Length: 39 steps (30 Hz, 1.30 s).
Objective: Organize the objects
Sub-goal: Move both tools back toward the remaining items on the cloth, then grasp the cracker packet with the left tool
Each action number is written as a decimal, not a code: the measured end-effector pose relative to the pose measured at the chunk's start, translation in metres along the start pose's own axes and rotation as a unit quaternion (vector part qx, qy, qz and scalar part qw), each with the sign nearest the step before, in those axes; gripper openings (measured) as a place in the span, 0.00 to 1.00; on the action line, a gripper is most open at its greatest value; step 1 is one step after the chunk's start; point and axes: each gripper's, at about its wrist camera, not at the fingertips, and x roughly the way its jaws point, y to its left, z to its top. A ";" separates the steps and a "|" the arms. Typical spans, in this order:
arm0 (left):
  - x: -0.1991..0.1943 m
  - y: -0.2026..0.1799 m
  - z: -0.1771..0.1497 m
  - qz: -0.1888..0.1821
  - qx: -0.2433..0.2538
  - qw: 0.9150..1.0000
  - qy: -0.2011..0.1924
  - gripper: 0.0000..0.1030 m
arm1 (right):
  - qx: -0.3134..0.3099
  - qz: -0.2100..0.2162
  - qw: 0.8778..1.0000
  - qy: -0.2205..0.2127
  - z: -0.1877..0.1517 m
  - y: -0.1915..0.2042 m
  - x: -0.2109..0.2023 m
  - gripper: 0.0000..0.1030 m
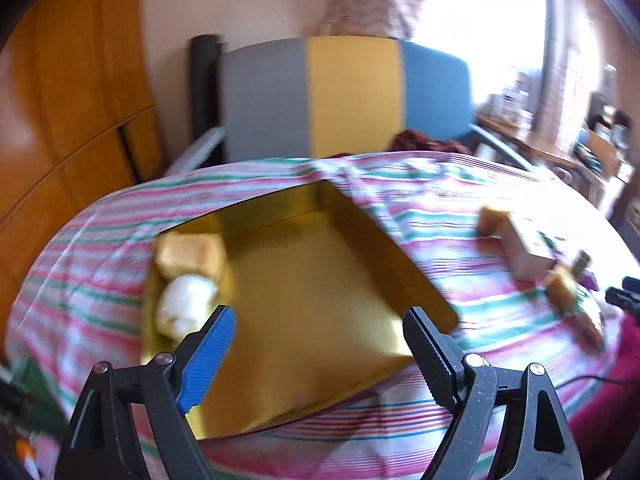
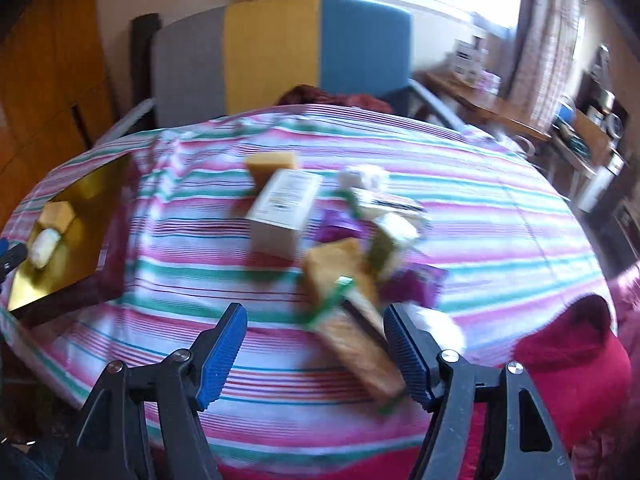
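Observation:
A gold tray (image 1: 320, 280) lies on the striped bed. It holds a yellow sponge block (image 1: 192, 254) and a white bundle (image 1: 184, 308) at its left side. My left gripper (image 1: 318, 344) is open and empty above the tray's near edge. In the right wrist view the tray (image 2: 88, 200) is at the far left. A pile lies mid-bed: a white box (image 2: 284, 212), a yellow block (image 2: 272, 166), a tan block (image 2: 340, 268), a brown flat pack (image 2: 360, 344). My right gripper (image 2: 314, 340) is open just before the pile, with the flat pack's end by its right finger.
A grey, yellow and blue headboard (image 1: 340, 92) stands behind the bed. A wooden wardrobe (image 1: 60, 120) is on the left. A cluttered desk (image 2: 520, 112) is at the right. A red cushion (image 2: 572, 352) lies at the bed's near right. Purple wrappers (image 2: 336, 228) lie in the pile.

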 end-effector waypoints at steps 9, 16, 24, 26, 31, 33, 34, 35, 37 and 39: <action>0.020 -0.080 0.024 -0.106 0.077 0.991 0.016 0.84 | 0.164 -0.035 0.986 0.014 -0.021 -0.085 0.009 0.70; 0.048 -0.144 0.018 -0.203 0.116 0.969 0.075 0.59 | 0.194 0.004 0.981 -0.012 -0.023 -0.092 0.003 0.70; 0.081 -0.222 0.005 -0.299 0.133 0.934 0.146 0.52 | 0.212 0.036 0.975 -0.058 -0.028 -0.098 -0.006 0.70; 0.084 -0.237 0.002 -0.317 0.142 0.925 0.153 0.52 | 0.217 0.043 0.973 -0.069 -0.030 -0.100 -0.008 0.70; 0.100 -0.270 -0.007 -0.360 0.131 0.906 0.180 0.54 | 0.226 0.049 0.969 -0.084 -0.033 -0.102 -0.012 0.69; 0.105 -0.280 -0.011 -0.368 0.120 0.903 0.188 0.58 | 0.225 0.048 0.970 -0.082 -0.032 -0.102 -0.012 0.69; 0.108 -0.285 -0.013 -0.372 0.113 0.901 0.193 0.58 | 0.226 0.049 0.969 -0.083 -0.033 -0.102 -0.012 0.69; 0.111 -0.290 -0.015 -0.378 0.105 0.898 0.198 0.58 | 0.227 0.049 0.969 -0.084 -0.033 -0.102 -0.012 0.69; 0.116 -0.295 -0.016 -0.393 0.088 0.894 0.198 0.55 | 0.227 0.050 0.969 -0.085 -0.033 -0.103 -0.012 0.69; 0.117 -0.293 -0.015 -0.414 0.062 0.885 0.201 0.41 | 0.226 0.048 0.969 -0.083 -0.033 -0.102 -0.012 0.69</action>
